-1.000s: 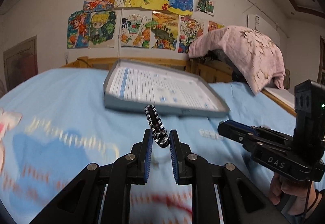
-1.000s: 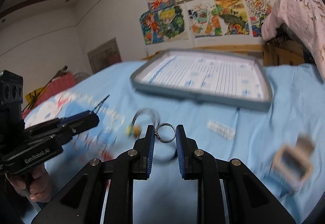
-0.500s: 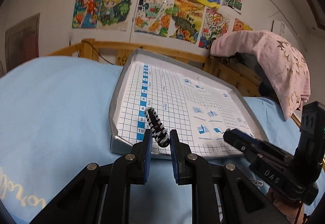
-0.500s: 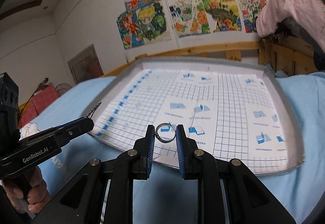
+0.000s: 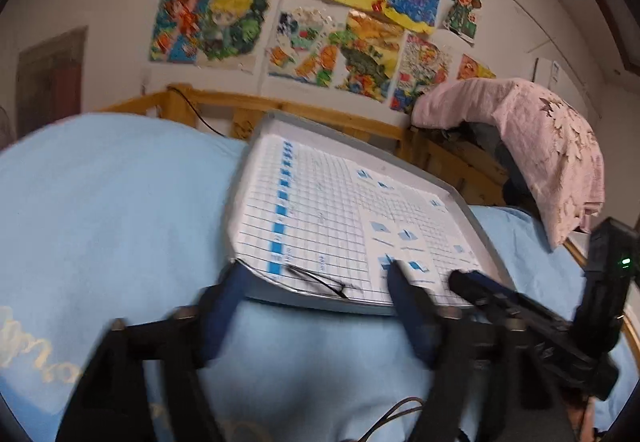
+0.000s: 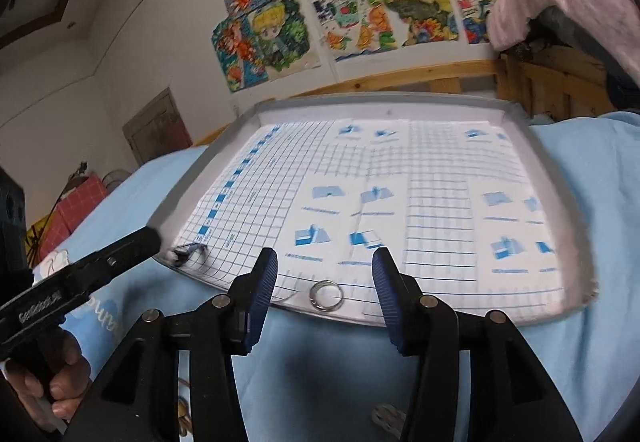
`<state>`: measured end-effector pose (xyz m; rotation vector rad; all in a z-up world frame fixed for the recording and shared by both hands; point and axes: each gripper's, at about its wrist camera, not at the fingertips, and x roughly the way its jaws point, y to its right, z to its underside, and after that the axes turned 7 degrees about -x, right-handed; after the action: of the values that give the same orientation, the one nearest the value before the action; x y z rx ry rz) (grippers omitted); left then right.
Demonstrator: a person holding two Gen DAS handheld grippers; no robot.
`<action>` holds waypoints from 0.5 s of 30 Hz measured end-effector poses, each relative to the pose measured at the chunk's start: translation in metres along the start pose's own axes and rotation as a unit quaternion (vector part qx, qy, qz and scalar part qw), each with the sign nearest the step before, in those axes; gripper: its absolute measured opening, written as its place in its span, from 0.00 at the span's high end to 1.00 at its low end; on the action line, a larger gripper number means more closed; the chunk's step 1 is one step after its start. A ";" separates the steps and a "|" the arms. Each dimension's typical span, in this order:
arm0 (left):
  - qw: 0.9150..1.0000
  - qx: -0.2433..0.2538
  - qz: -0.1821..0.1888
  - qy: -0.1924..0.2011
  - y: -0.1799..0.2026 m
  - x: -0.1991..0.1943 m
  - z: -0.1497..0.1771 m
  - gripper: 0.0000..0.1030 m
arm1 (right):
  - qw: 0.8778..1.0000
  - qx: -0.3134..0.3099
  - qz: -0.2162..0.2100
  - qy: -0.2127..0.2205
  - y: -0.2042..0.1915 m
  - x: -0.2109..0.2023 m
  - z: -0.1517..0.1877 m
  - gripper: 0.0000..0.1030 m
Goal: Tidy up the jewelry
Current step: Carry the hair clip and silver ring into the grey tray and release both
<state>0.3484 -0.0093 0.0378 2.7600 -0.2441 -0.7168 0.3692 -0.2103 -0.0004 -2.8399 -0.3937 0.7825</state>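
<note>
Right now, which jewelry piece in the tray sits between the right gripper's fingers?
The silver ring, lying released at the tray's near edge. The striped black-and-white piece lies at the left corner instead.

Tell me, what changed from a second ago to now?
Both grippers swung over to the tray and have just opened. The right gripper let go of the silver ring, now lying at the tray's near edge. The left gripper released the black-and-white striped piece, now blurred at the tray's near left corner. Tray and blue bedding stayed put.
</note>
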 end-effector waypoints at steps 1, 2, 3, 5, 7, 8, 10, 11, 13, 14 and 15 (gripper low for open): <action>1.000 0.001 0.002 0.006 0.000 -0.006 0.000 0.27 | 1.000 0.004 0.004 0.007 0.003 -0.007 0.000 0.57; 1.000 0.000 0.004 0.008 0.000 -0.011 -0.001 0.27 | 1.000 0.008 0.006 0.015 0.006 -0.014 -0.001 0.57; 1.000 -0.003 0.004 0.011 0.001 -0.019 0.000 0.26 | 1.000 0.013 0.008 0.025 0.009 -0.023 -0.002 0.54; 1.000 -0.004 0.002 0.024 0.001 -0.035 0.000 0.14 | 0.999 0.023 0.005 0.046 0.014 -0.043 -0.002 0.46; 0.999 -0.004 -0.002 0.040 0.003 -0.052 0.001 0.03 | 0.997 0.014 0.003 0.070 0.012 -0.064 -0.003 0.39; 0.999 -0.002 -0.003 0.053 0.005 -0.066 0.003 0.02 | 0.997 0.005 0.001 0.080 0.009 -0.077 -0.003 0.37; 0.998 0.006 -0.003 0.069 0.008 -0.088 0.005 0.00 | 0.995 -0.007 0.000 0.095 0.004 -0.097 -0.001 0.27; 0.997 0.010 -0.004 0.075 0.010 -0.096 0.007 0.00 | 0.995 -0.013 -0.001 0.103 0.001 -0.108 0.000 0.24; 0.996 0.022 -0.008 0.088 0.013 -0.118 0.012 0.00 | 0.993 -0.026 0.000 0.119 -0.007 -0.132 0.005 0.13; 0.995 0.026 -0.008 0.094 0.014 -0.128 0.015 0.00 | 0.991 -0.032 0.001 0.128 -0.011 -0.143 0.008 0.11; 0.994 0.031 -0.011 0.101 0.015 -0.142 0.020 0.00 | 0.990 -0.039 0.003 0.138 -0.014 -0.156 0.011 0.07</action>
<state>0.2146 0.0048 0.0892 2.8724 -0.1958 -0.4356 0.2313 -0.2417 0.0679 -2.9657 -0.3813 0.3721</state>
